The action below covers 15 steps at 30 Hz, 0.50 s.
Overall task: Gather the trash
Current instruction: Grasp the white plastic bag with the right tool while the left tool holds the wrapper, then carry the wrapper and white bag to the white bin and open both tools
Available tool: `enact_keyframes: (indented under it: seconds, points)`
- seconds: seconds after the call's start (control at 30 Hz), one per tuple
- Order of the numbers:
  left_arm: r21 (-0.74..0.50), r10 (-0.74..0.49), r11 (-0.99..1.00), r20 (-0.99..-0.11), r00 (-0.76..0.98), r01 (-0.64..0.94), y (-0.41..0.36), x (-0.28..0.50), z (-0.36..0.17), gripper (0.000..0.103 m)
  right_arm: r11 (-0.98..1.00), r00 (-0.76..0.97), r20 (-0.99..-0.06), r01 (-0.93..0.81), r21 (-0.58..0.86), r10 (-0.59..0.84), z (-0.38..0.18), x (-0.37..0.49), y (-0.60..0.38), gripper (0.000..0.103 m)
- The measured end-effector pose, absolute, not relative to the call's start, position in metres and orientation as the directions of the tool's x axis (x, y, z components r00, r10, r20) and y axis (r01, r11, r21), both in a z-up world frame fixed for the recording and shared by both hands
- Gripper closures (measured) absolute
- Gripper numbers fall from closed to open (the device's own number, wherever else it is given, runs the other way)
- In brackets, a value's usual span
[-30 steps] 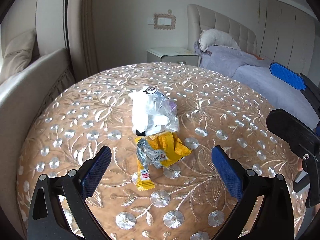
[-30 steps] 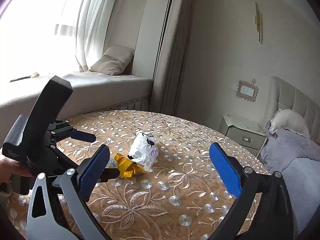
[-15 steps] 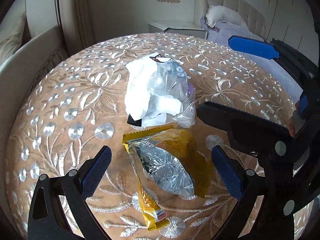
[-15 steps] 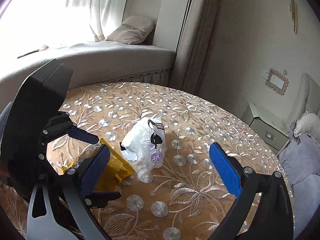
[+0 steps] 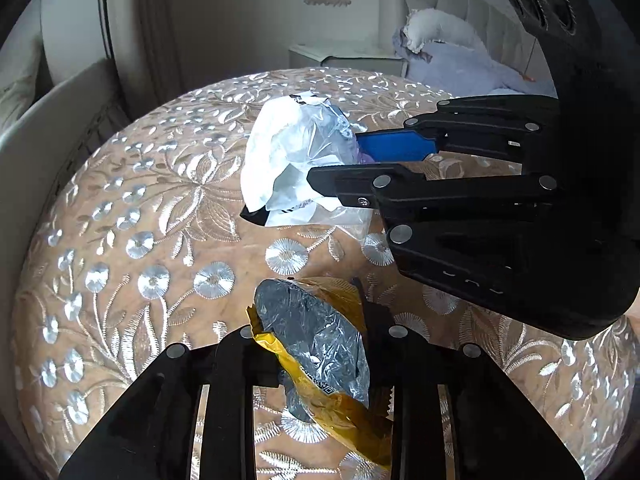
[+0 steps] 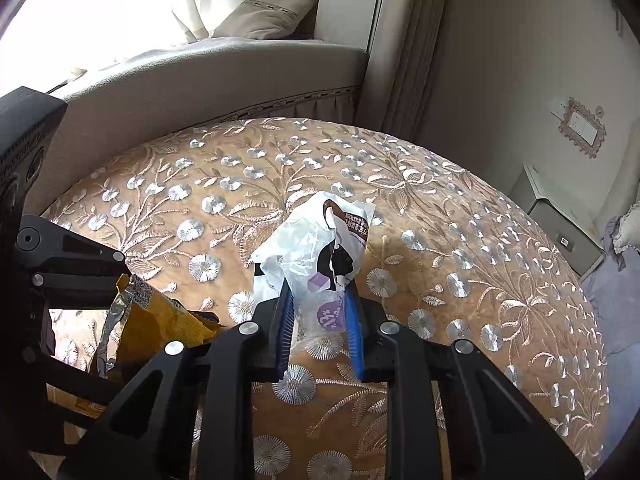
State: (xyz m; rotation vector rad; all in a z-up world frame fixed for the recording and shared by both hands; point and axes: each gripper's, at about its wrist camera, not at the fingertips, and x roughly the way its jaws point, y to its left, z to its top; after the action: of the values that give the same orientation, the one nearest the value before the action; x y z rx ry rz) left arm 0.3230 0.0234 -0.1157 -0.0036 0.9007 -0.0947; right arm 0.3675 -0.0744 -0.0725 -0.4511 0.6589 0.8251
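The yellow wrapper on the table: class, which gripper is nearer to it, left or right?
Left. The left gripper is clamped on the yellow wrapper; the right gripper is beside it, clamped on the white plastic bag.

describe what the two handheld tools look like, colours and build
Both tools share one design. The left tool and right tool have matte black plastic linkage arms with triangular cut-outs, joined by round silver rivets. The right tool's fingers carry ribbed bright blue pads. A bulky black housing sits behind each. No cables or sleeves are visible.
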Motion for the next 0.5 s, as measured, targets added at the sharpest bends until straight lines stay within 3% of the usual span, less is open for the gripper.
enact_keyframes:
  seconds: [0.5]
  points:
    - [-0.030, -0.117, 0.992, -0.621, 0.775, 0.125, 0.015, 0.218, -0.037, 0.078, 0.674, 0.651, -0.494, -0.721, -0.162, 0.577, 0.003, 0.227, -0.152, 0.078]
